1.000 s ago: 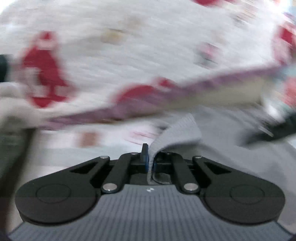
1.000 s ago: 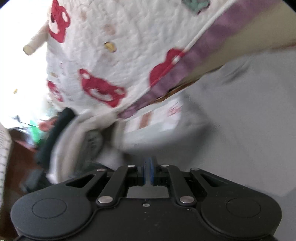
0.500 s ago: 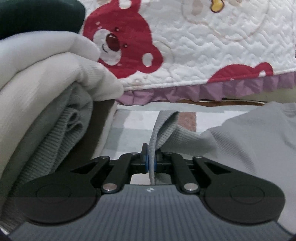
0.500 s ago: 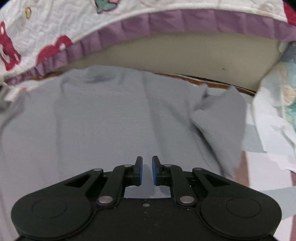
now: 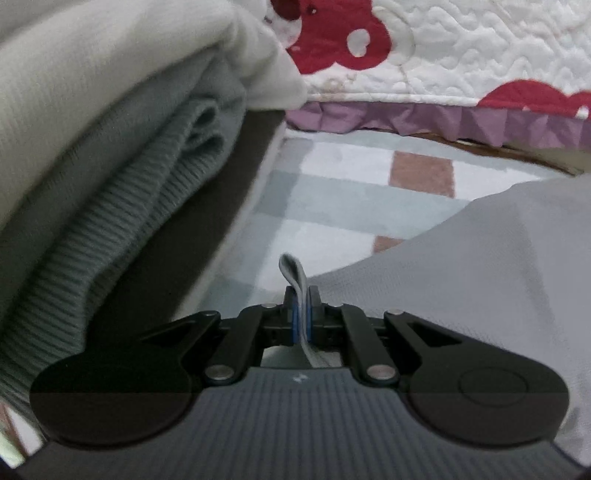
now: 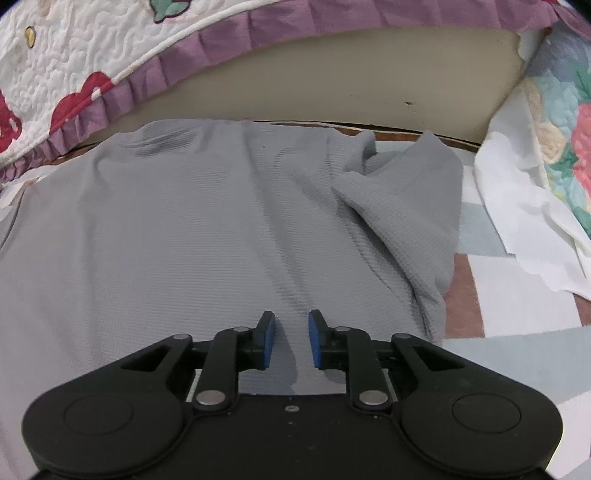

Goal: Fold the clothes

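Pinching grey garment [image 5: 480, 266] edge: left tongs [image 5: 302, 314]; right tongs [image 6: 291, 328] opening above it.

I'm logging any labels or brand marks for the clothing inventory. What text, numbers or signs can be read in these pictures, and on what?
No readable words or numbers.
Left gripper body: a small white mark, too small to read.
Grey garment: no label or print showing.
Quilt: red cartoon shapes only, no lettering.

Ahead of you hangs a white quilt [image 5: 480, 48] with red bears and a purple frill [image 6: 258, 26]. A checked mat [image 5: 351, 192] lies beneath, crumpled white paper [image 6: 517, 206] at right.
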### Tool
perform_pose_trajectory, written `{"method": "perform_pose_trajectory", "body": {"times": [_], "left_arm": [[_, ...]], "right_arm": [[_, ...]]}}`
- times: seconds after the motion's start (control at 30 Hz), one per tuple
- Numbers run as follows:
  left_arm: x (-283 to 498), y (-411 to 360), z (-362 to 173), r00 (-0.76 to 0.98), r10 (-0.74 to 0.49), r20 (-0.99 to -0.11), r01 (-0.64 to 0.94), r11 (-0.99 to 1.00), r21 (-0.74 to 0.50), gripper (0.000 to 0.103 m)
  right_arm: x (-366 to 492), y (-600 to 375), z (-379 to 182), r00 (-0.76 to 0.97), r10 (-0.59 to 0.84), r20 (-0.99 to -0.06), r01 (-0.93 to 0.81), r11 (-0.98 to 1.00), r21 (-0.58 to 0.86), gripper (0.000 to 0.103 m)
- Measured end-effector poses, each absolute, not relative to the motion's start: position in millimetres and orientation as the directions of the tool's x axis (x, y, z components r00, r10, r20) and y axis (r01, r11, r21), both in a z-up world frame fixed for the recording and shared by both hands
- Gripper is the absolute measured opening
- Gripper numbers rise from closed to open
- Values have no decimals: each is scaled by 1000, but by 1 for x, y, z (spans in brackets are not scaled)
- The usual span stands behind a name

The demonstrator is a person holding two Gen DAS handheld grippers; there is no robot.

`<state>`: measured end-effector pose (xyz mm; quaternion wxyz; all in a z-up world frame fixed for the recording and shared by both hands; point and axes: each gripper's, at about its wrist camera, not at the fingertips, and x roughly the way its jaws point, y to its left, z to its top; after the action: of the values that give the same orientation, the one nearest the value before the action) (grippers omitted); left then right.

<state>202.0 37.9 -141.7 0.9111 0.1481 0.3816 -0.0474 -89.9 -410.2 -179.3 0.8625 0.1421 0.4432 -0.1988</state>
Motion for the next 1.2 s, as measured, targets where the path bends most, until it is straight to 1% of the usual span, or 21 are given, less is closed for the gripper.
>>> {"method": "perform_pose_trajectory", "body": {"times": [0.07,0.13,0.17,0.23,0.3,0.33,0.37,0.4,0.43,0.47,0.53,0.6,0.7,0.73,0.77,0.8,0.83,0.9,1.03,1.1,1.2], "left_arm": [[179,18,-145,781,106,-615,219,876,430,6],[155,1,-144,845,85,-528,258,800,542,10],[149,-3,-142,838,45,-543,290,807,515,16],[146,-4,-135,805,-30,-592,324,858,398,18],[139,-7,-126,800,-133,-585,371,876,308,20],[135,-11,-121,791,-181,-584,400,876,269,27],[132,-17,-118,765,-239,-598,445,868,223,34],[129,-25,-115,731,-300,-613,495,852,172,36],[128,-37,-114,686,-358,-633,545,830,122,39],[127,-51,-113,635,-412,-653,593,802,71,40],[126,-80,-113,539,-496,-681,669,743,-12,41],[124,-113,-115,464,-542,-701,721,691,-58,41],[116,-155,-121,412,-576,-706,773,632,-64,42],[112,-166,-124,409,-574,-709,783,620,-50,42],[108,-177,-126,406,-572,-712,793,608,-37,42],[105,-188,-128,403,-570,-716,803,596,-23,42],[101,-194,-131,404,-564,-720,805,593,-13,42],[98,-195,-138,402,-551,-731,798,602,-14,42],[101,-178,-161,391,-497,-774,752,657,-42,42],[108,-169,-172,367,-467,-804,731,680,-61,41],[113,-166,-173,361,-478,-801,740,669,-66,42]], "right_arm": [[-93,-412,-179,527,-218,-822,476,877,72,22],[-96,-413,-179,526,-217,-822,479,874,76,22],[-98,-412,-179,526,-222,-821,479,875,70,24],[-102,-410,-178,515,-253,-819,494,868,42,31],[-110,-411,-170,532,-287,-797,504,863,26,31],[-113,-413,-165,547,-299,-782,504,863,22,31],[-116,-415,-160,558,-312,-769,501,866,12,36],[-116,-419,-156,566,-323,-759,494,869,-2,40],[-115,-423,-154,567,-332,-754,483,875,-22,50],[-111,-428,-154,564,-345,-750,470,881,-51,56],[-100,-436,-156,552,-371,-747,450,887,-109,57],[-87,-447,-163,529,-401,-747,454,878,-150,62],[-74,-479,-183,488,-421,-765,577,813,-79,64],[-73,-490,-186,493,-429,-757,624,781,-37,63],[-75,-497,-185,505,-443,-741,657,754,-3,56],[-78,-503,-182,517,-459,-722,686,727,30,42],[-82,-510,-178,531,-464,-709,706,705,67,5],[-94,-520,-168,559,-470,-683,726,676,129,4],[-137,-529,-140,542,-574,-614,794,588,150,4],[-156,-532,-144,490,-591,-641,820,562,109,3],[-178,-535,-157,407,-596,-692,850,525,47,4]]}}
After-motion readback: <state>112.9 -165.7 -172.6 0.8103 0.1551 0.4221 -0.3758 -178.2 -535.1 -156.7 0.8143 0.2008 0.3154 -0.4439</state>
